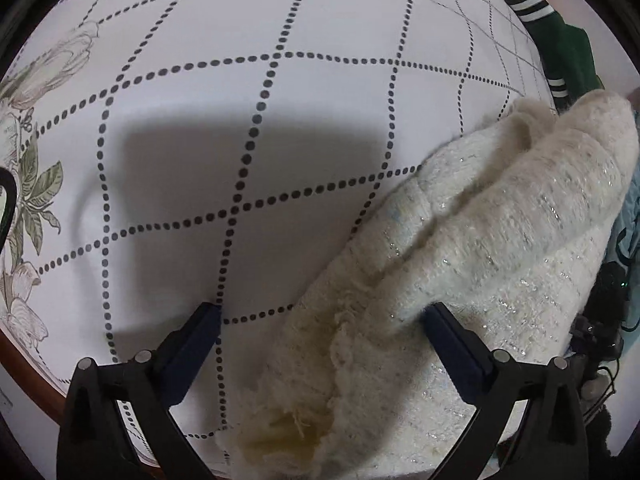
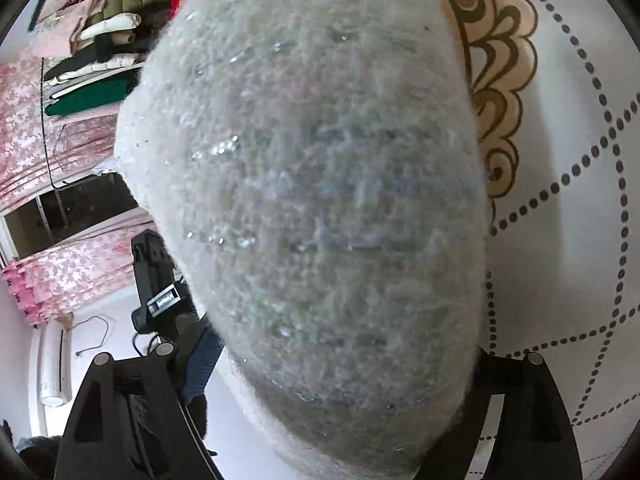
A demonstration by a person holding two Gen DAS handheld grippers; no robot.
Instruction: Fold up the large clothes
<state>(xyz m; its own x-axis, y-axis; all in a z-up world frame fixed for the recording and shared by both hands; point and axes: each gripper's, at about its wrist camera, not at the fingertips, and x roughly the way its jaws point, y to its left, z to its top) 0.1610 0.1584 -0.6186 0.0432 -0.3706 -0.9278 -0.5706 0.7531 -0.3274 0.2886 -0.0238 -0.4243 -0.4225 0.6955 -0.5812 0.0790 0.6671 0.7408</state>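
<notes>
A fluffy white garment [image 1: 472, 248] with silver threads lies bunched on the white dotted-grid bedsheet [image 1: 248, 128], running from the lower middle to the upper right in the left wrist view. My left gripper [image 1: 320, 316] is open above the sheet; its right finger [image 1: 452, 340] rests over the garment's edge and its left finger over bare sheet. In the right wrist view the same garment [image 2: 320, 200] fills the middle of the frame, very close to the lens, between the fingers of my right gripper [image 2: 340, 360]. The right fingertips are hidden by the fabric.
A green garment with white-striped cuffs [image 1: 560, 52] lies at the sheet's upper right. Light blue cloth [image 1: 628, 216] sits at the right edge. A pile of folded clothes [image 2: 100, 40], pink curtains [image 2: 52, 140] and a black device [image 2: 156, 280] show at the left of the right wrist view.
</notes>
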